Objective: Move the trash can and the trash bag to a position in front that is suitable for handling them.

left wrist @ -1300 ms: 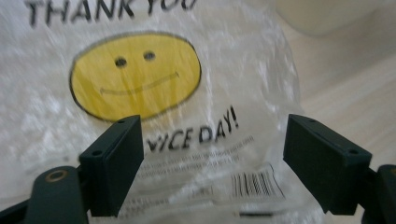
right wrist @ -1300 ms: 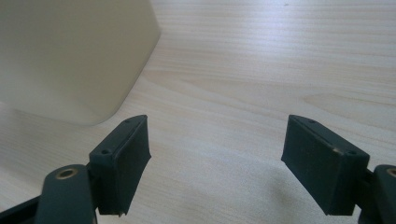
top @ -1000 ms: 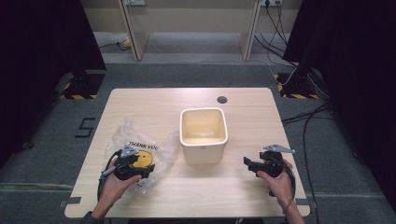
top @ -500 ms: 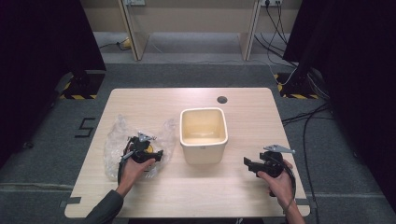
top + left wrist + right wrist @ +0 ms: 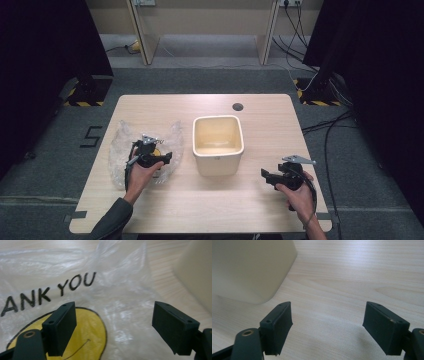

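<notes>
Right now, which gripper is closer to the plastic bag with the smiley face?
Left. The left gripper hovers right over the plastic bag; the right gripper sits beyond the tub.

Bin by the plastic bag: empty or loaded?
Empty. The high view looks straight into the cream bin and shows only its bare floor; the plastic bag lies crumpled on the table beside it.

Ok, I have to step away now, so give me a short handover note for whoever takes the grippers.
Left gripper: open, over the clear plastic bag, nothing between the pads.
Right gripper: open, over bare table right of the cream tub, holding nothing.
Bag lies flat on the table left of the tub, printed side up.
Done: left hand has reached the bag. Left: probably grasp the bag; the tub looks empty.
</notes>
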